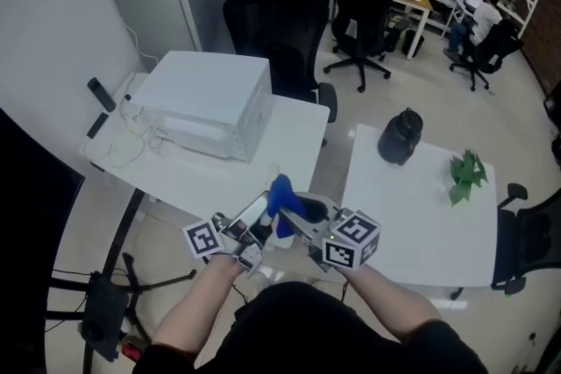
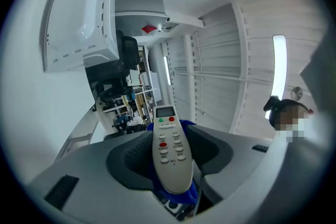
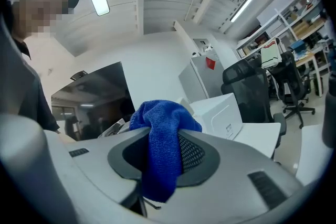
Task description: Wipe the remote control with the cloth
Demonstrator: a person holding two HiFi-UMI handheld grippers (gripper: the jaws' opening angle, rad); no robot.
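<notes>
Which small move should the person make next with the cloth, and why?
Probably slide the cloth, pinched in the right gripper, along the remote control that the left gripper holds. Blue fabric shows behind the remote, so they seem to touch.

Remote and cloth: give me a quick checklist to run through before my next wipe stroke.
1. Remote gripped by left gripper: ok, jaws closed on its sides.
2. Cloth gripped by right gripper: ok, bunched between the jaws.
3. Cloth at the remote: ok, blue shows right behind it in the left gripper view.
4. Button face exposed for wiping: ok, uncovered and facing the left gripper's camera.
5. Remote already clean: cannot tell.
</notes>
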